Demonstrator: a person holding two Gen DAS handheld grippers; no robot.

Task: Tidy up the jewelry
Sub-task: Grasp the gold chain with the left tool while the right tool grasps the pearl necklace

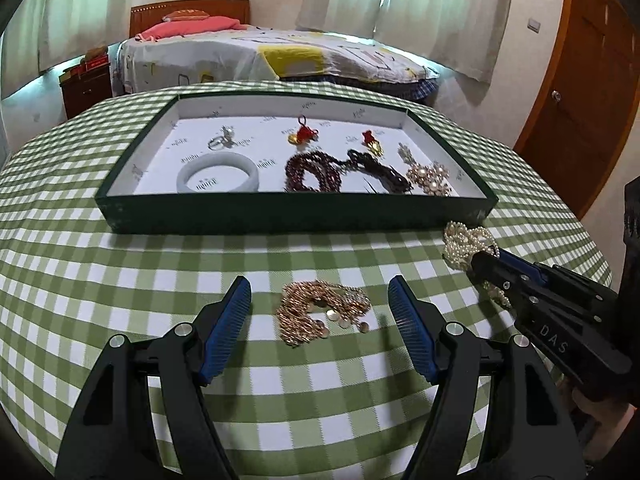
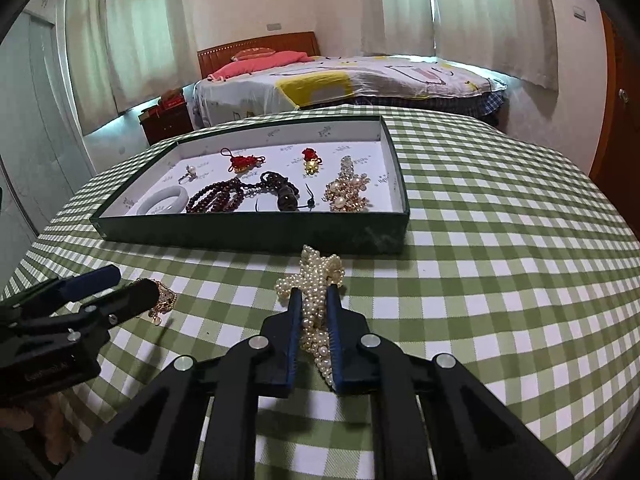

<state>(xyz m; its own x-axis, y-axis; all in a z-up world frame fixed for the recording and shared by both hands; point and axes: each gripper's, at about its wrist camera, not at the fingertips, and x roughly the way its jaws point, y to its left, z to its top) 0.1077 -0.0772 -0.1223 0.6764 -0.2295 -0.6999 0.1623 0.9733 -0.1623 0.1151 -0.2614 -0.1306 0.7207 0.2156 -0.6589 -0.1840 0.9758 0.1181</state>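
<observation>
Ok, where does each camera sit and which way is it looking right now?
Left wrist: on the left tool, angled down over the gold chain pile toward the green tray; its open fingers show, with the right tool at the right edge.
Right wrist: on the right tool, shut on the pearl strands, facing the tray; the left tool shows at left.
Shared: tray, checked tablecloth, both piles, bed.

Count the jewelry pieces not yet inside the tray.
2: a gold chain necklace on the tablecloth between the open left tongs, and a pearl necklace clamped in the right tongs.
</observation>
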